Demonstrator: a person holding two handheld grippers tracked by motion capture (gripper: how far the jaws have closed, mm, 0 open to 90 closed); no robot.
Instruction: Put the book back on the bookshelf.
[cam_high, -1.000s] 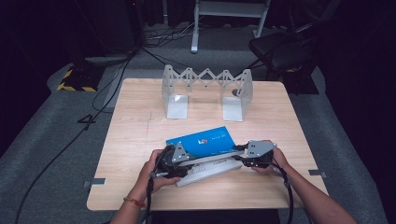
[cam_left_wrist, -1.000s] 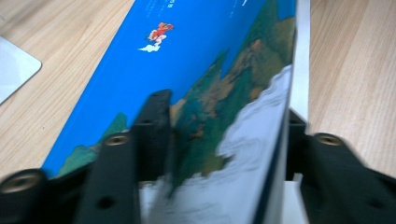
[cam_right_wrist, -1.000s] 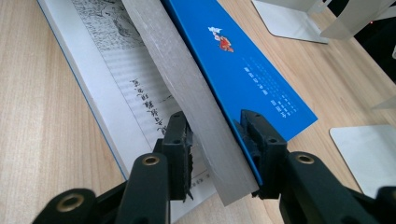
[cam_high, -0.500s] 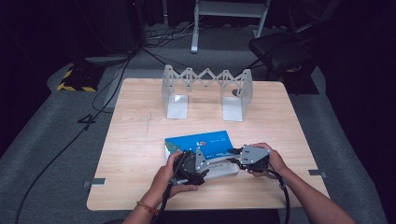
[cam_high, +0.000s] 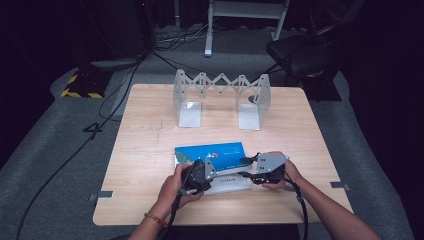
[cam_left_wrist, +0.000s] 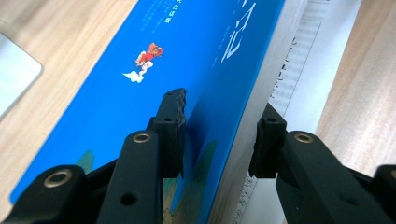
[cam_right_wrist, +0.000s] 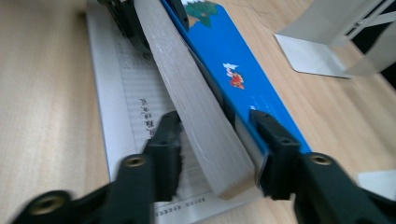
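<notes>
A blue-covered book (cam_high: 215, 151) rests tilted over a white printed book (cam_high: 229, 184) near the table's front edge. My left gripper (cam_high: 204, 175) is at the blue book's left end. Its jaws have just been closing, and they now press the blue cover (cam_left_wrist: 140, 84) and the underside, with the page block (cam_left_wrist: 247, 121) between them; left gripper (cam_left_wrist: 222, 116). My right gripper (cam_high: 249, 175) is at the right end. Its jaws have just been opening and straddle the page block (cam_right_wrist: 196, 116), with a gap at the left finger (cam_right_wrist: 166, 140); right gripper (cam_right_wrist: 215, 126).
A folding metal book rack (cam_high: 220, 95) stands upright at the back middle of the wooden table (cam_high: 150, 135). A dark chair (cam_high: 300, 55) and cables lie on the floor beyond. The person's forearms enter from the bottom edge.
The left hand has shifted right along the blue book. The blue book has turned to lie squarer to the table's front edge. The right hand has barely moved.
</notes>
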